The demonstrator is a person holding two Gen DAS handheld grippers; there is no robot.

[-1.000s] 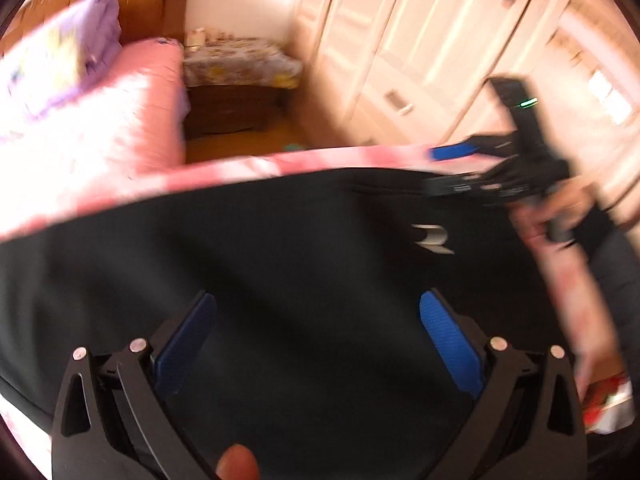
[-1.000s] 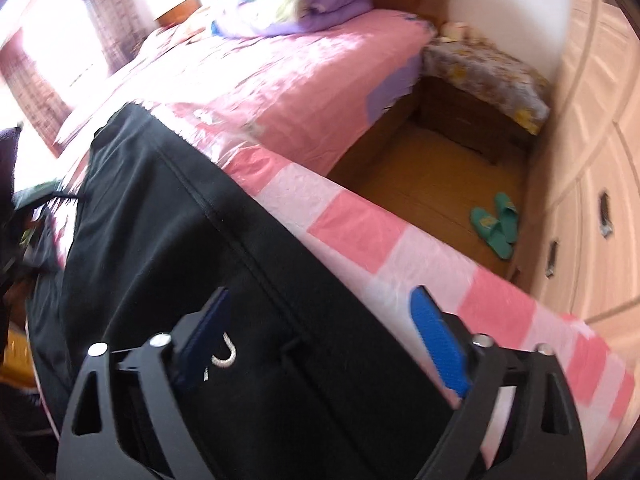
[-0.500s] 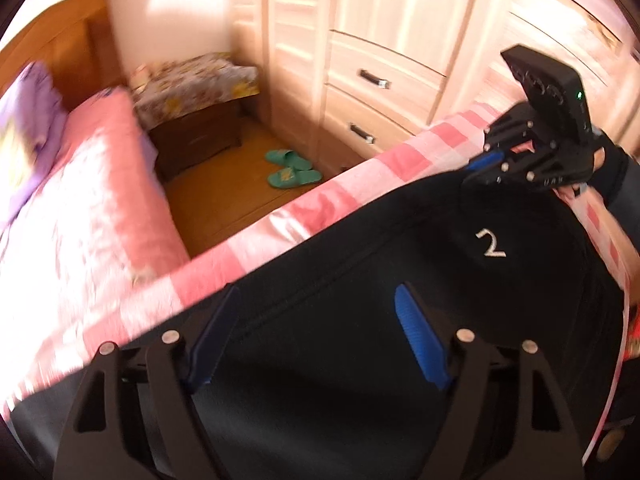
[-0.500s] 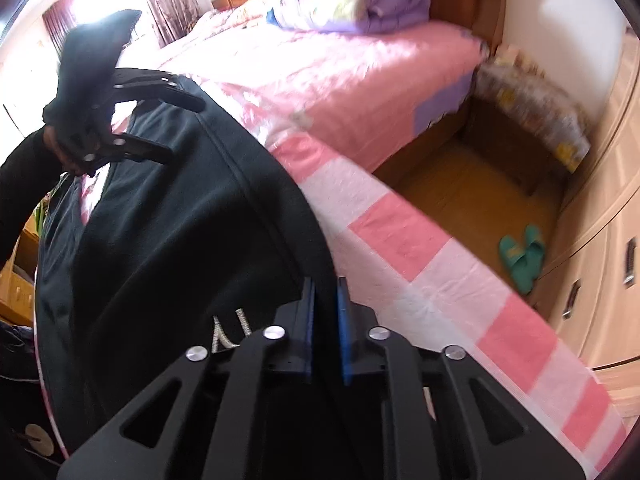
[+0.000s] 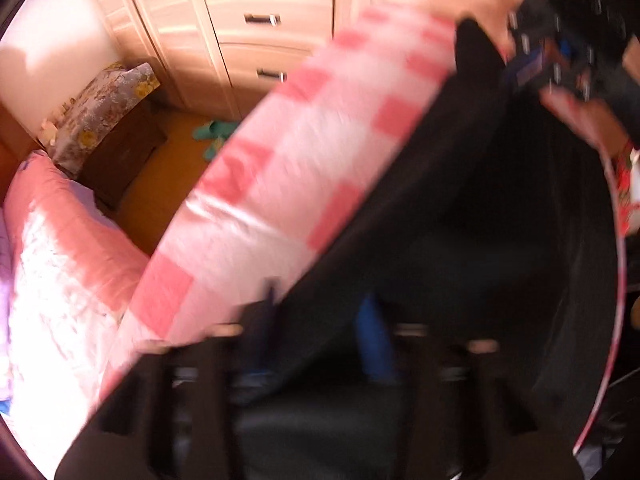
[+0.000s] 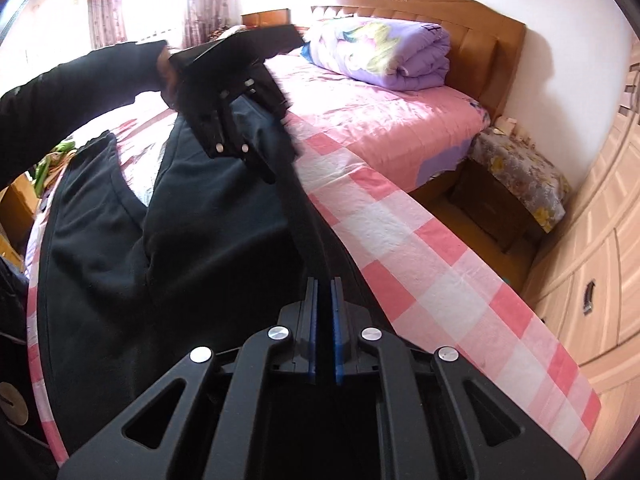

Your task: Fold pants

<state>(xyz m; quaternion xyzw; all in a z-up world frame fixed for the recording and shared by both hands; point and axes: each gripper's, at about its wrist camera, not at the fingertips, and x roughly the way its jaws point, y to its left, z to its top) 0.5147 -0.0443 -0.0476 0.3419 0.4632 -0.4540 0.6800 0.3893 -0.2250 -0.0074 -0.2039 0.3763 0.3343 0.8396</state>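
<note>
Black pants [image 6: 192,232] lie on a pink-and-white checked cloth [image 6: 400,240]; they also fill the right of the blurred left wrist view [image 5: 480,240]. My right gripper [image 6: 324,292] is shut on the pants' far edge and holds it raised. My left gripper [image 5: 320,320] sits over the same edge farther along, its blue pads [image 5: 374,340] apart on either side of the fabric; the blur hides whether they grip. In the right wrist view the left gripper [image 6: 256,156] meets the taut edge.
A bed with a pink cover [image 6: 380,120] and a folded purple quilt [image 6: 380,52] lies beyond. A nightstand under a floral cloth [image 6: 520,168], green slippers [image 5: 212,132] on the floor and a drawered wardrobe [image 6: 592,280] stand to the right.
My right gripper closed on the pants' edge and lifted it. My left gripper swung over to the same edge and its jaws narrowed.
</note>
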